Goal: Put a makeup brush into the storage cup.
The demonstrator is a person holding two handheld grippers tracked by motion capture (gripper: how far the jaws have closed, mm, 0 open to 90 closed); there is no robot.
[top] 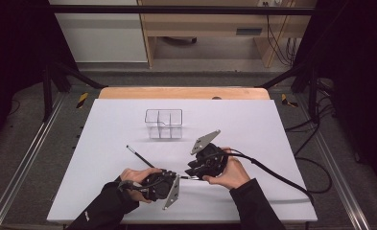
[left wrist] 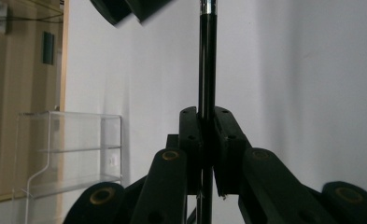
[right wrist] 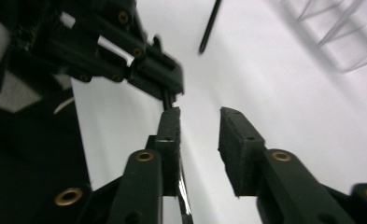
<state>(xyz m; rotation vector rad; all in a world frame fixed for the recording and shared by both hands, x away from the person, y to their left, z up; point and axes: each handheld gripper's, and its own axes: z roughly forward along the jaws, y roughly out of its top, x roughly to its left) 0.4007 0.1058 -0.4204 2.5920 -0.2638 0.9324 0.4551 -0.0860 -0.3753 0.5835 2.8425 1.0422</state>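
High view shows your left gripper [top: 172,178] at the near edge of the white table [top: 104,191], squeezing a thin black pen [left wrist: 207,70] tight — the pen points right. Your right gripper [right wrist: 197,140] is just beside it, jaws apart, gripping nothing. Far back stands a clear box [top: 163,123].

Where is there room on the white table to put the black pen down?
The white table is bare along its left side, left of the clear organizer, and on the right beyond the right claw. It is crowded near the front middle, where the left claw grips the black pen.
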